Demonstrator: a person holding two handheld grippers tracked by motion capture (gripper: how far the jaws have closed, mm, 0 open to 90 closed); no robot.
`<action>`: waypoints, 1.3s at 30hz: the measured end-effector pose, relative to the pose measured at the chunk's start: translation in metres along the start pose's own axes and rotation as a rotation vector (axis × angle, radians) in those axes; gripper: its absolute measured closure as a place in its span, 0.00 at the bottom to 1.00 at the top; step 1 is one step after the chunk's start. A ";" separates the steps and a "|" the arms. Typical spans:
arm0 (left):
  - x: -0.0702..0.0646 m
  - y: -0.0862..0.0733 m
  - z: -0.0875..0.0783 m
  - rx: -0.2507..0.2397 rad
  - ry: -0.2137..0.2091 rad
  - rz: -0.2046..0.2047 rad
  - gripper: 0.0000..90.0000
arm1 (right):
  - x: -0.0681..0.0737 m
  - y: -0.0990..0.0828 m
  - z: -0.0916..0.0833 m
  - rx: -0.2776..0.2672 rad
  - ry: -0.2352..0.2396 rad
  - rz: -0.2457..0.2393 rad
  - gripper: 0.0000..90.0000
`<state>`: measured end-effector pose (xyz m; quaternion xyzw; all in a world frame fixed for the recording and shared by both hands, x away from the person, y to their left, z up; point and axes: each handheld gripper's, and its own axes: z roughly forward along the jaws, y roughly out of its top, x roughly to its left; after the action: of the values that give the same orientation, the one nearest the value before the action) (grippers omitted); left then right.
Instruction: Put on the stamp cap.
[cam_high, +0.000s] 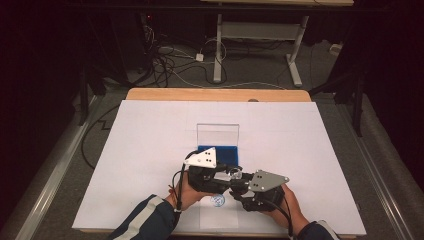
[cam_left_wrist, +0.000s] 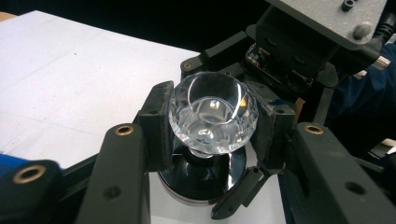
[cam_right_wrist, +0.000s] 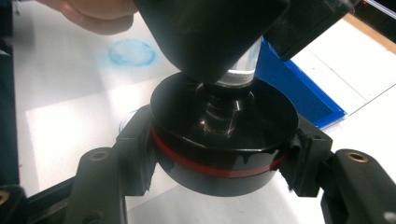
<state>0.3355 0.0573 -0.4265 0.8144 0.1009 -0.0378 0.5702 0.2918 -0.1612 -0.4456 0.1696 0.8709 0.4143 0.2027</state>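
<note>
White-covered table, dark room behind. Near its front edge, both grippers meet on one item — a clear faceted glass knob on a black round base with a red band. Left gripper clamped on the knob; right gripper clamped on the base — held above the table, just before the blue tray.

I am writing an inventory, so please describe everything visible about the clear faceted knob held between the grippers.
The clear knob looks like cut glass or crystal: round, faceted around its rim, with a hollow, glossy centre. A short neck below joins it to a round black base with a red ring. The left gripper is shut on the knob, pads pressing both sides. The right gripper clamps the base. It is held near the blue box.
</note>
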 end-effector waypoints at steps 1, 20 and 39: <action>0.000 0.000 0.000 -0.002 0.001 -0.003 0.60 | 0.000 0.000 0.000 0.005 -0.003 -0.007 0.42; -0.005 0.002 0.003 0.021 0.014 0.022 0.60 | -0.002 -0.002 0.003 -0.006 0.036 0.010 0.42; -0.013 0.008 0.004 0.064 0.073 0.074 0.60 | 0.000 -0.002 0.004 -0.007 0.015 -0.008 0.41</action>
<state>0.3250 0.0497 -0.4185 0.8363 0.0902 0.0100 0.5407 0.2936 -0.1601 -0.4494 0.1625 0.8715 0.4180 0.1984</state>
